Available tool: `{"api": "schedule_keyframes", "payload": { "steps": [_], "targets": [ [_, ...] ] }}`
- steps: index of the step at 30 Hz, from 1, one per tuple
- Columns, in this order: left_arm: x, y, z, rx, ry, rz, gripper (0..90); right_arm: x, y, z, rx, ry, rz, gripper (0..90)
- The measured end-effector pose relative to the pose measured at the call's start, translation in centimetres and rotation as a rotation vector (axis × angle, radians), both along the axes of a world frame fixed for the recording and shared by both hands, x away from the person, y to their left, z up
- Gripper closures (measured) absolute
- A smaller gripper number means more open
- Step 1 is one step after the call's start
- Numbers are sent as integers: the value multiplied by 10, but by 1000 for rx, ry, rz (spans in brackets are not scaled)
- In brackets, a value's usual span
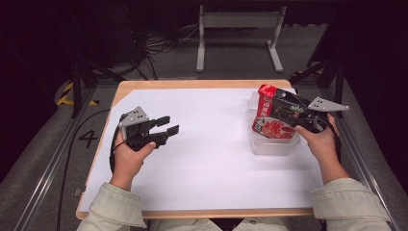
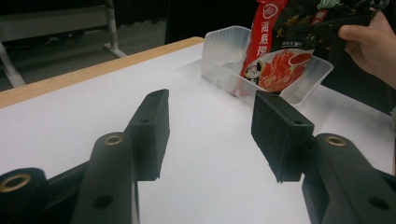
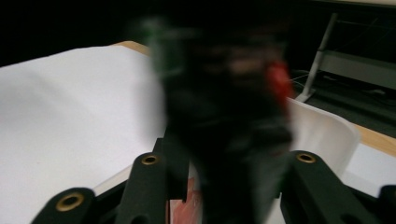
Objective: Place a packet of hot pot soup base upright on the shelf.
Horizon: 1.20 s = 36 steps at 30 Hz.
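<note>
High view: the right gripper [image 1: 294, 117] holds a red-and-black sauce packet [image 1: 275, 114] over the clear plastic tray [image 1: 269, 146] at the table's right side — the packet's lower end dips into the tray. Right gripper view is blurred, so I cannot tell whether the pads press the packet [image 3: 224, 121] between them. Well apart on the white sheet [image 1: 211, 154], the left gripper [image 1: 166, 127] rests with jaws spread, nothing between them.
</note>
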<state>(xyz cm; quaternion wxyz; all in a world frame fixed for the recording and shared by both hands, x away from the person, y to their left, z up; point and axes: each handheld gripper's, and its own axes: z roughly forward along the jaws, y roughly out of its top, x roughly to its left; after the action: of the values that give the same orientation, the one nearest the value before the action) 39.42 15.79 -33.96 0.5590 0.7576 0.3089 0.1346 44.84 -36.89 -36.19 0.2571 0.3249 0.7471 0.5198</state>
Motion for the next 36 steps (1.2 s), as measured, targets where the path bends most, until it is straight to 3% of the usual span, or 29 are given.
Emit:
{"api": "schedule_keyframes", "payload": {
  "steps": [9,15,19,23,27,31,33,36],
  "targets": [
    [0,-1,0,-1,7,0,474,-3,-2,-3,-9,-2,-12,563],
    [0,-1,-1,3,6,0,471,-6,-6,-1,28,-13,-34,426],
    [-4,-1,-3,8,5,-2,461,-11,-9,0,62,-5,-37,409],
    [-11,3,-8,23,12,2,450,-28,-13,7,50,-38,-69,391],
    [-21,7,-14,38,13,1,449,-46,-14,17,45,-36,-113,390],
    [-33,13,-18,43,2,14,448,-60,-12,26,47,-49,-122,382],
    [-39,17,-20,38,0,21,446,-73,-8,31,24,-40,-141,390],
    [-48,21,-23,44,3,30,443,-83,-4,32,28,-19,-164,393]
  ]
}}
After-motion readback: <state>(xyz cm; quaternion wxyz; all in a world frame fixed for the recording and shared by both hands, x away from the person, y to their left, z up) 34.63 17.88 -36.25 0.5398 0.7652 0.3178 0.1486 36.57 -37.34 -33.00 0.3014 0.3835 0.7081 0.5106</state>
